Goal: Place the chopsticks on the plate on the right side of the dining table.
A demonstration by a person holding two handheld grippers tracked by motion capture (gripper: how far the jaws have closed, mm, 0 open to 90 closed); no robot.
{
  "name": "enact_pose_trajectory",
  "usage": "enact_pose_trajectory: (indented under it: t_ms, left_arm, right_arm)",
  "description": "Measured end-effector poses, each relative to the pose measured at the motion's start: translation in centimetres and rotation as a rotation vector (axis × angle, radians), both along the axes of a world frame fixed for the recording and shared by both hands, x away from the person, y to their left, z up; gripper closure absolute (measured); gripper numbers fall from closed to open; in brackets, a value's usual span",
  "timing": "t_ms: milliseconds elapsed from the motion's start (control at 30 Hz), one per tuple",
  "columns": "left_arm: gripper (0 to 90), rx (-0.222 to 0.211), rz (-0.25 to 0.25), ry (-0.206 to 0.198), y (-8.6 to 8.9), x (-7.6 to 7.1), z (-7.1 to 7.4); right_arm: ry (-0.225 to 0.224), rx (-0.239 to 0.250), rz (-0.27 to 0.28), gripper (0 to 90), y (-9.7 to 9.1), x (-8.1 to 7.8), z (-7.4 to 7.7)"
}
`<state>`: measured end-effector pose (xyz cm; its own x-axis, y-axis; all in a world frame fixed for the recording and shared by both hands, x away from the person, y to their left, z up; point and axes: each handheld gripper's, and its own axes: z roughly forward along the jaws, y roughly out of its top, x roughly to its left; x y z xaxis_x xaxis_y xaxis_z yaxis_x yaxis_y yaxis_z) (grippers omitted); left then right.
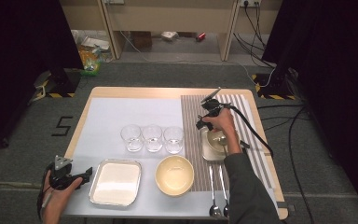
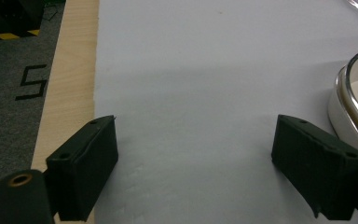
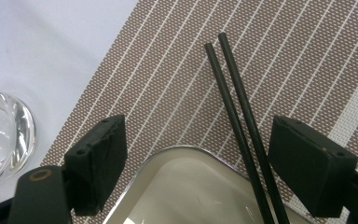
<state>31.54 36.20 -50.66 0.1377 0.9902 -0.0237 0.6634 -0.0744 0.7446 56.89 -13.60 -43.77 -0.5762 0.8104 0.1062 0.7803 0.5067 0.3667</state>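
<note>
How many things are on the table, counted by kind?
Glasses: 3
Metal trays: 2
Bowl: 1
Spoons: 2
Black chopsticks: 2
Striped placemat: 1
Total: 11

Bare white sheet (image 1: 121,112) lies free behind three glasses (image 1: 152,138) bunched mid-table

Three glasses (image 1: 152,138), yellow bowl (image 1: 174,175), two spoons (image 1: 218,196)
</note>
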Motion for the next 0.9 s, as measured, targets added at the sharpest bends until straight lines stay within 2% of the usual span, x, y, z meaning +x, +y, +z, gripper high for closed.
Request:
enact_pose_trajectory:
  t_ms: [233,367,533,900]
  left_arm:
    - [13.5,0.0,0.0,0.0,0.0,0.0,0.0]
    - [13.5,0.0,0.0,0.0,0.0,0.0,0.0]
    - [13.5,0.001,0.0,0.0,0.0,0.0,0.0]
    - [13.5,0.001,0.0,0.0,-0.01,0.0,0.0]
  right_arm:
    - [0.008,-0.002,0.011,21.4,-0.02,0.01,0.06]
    - [-0.002,0.004,0.0,21.2,-0.06,0.12,0.1]
    - [0.013,-0.004,-0.009,20.8,0.0,0.21,0.02]
    - [0.024,-0.006,0.022,21.7,0.17,0.17,-0.05]
